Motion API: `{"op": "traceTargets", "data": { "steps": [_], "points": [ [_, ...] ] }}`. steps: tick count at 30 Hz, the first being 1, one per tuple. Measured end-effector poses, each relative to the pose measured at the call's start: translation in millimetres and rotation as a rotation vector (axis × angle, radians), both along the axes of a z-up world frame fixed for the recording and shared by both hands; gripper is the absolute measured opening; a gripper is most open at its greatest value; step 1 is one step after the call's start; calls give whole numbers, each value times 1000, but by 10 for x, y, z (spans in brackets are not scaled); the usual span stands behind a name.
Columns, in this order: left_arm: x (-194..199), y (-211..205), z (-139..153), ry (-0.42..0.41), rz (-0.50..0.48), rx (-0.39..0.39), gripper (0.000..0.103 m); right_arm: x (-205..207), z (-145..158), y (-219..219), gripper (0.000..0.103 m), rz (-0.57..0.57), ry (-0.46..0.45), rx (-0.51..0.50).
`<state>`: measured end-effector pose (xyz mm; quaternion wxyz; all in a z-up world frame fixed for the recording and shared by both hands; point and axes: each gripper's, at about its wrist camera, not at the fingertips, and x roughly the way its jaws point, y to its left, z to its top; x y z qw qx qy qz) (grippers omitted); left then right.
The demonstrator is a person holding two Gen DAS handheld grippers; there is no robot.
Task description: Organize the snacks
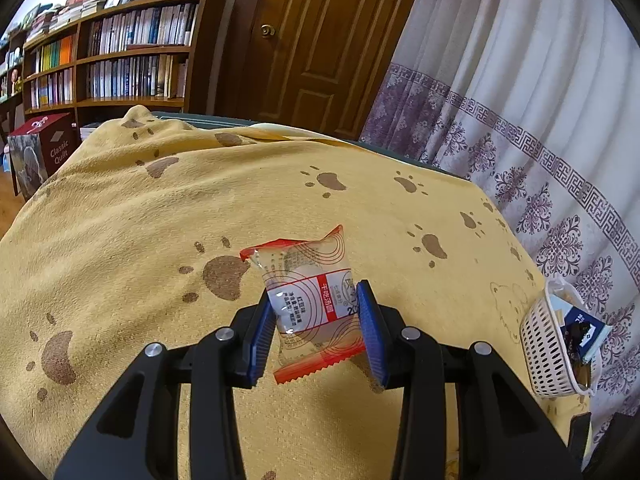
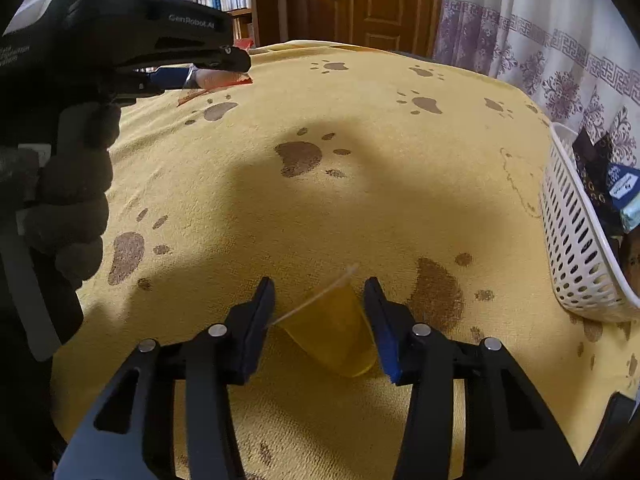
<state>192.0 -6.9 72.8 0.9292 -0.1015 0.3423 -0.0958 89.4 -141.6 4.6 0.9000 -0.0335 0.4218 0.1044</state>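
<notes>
Black linkages of the left gripper (image 1: pixel 316 320) fill the bottom of the left wrist view, its blue pads closed partway against the two side edges of a red-and-clear snack packet (image 1: pixel 310 304). That packet sits between the pads and juts beyond them toward mid-frame, lifted above the blanket (image 1: pixel 160 220). It is a transparent pillow pack with red serrated seals at both ends, a red band with white characters, thin red circular lines and a pale round snack inside.

Across the right wrist view the yellow blanket with brown paw prints spreads over most of the frame. At the bottom centre the right gripper (image 2: pixel 320 312) stands partly open around a yellow translucent packet (image 2: pixel 336 328); the packet lies between the pads, its right edge against the right pad, but whether the left pad touches cannot be told. Its crimped end points toward upper mid-frame, and it is a plain amber-yellow with no readable print.

At the right edge a white perforated basket (image 2: pixel 572 248) rests on the blanket, holding dark blue and black wrapped snacks (image 2: pixel 616 184). In the upper left of this view the left gripper appears side-on, held by a black-gloved hand (image 2: pixel 76 184), the red-edged packet pinched at its tip.
</notes>
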Motion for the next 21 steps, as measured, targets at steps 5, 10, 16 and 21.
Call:
{"op": "traceTargets", "data": {
  "steps": [5,10,16,21],
  "points": [
    [-9,-30,-2,-3,-6,9,40,1,79,-102,47,-29,8,69],
    [-22,-101,-20,-4,-21,23,40,-38,228,-186,47,-35,-10,126],
    [-81,-288,-37,-15,-63,58,40,-111,392,-335,37,-59,-35,188],
    [-144,-475,-62,-23,-109,92,40,-163,575,-552,26,-94,-67,236]
  ]
}}
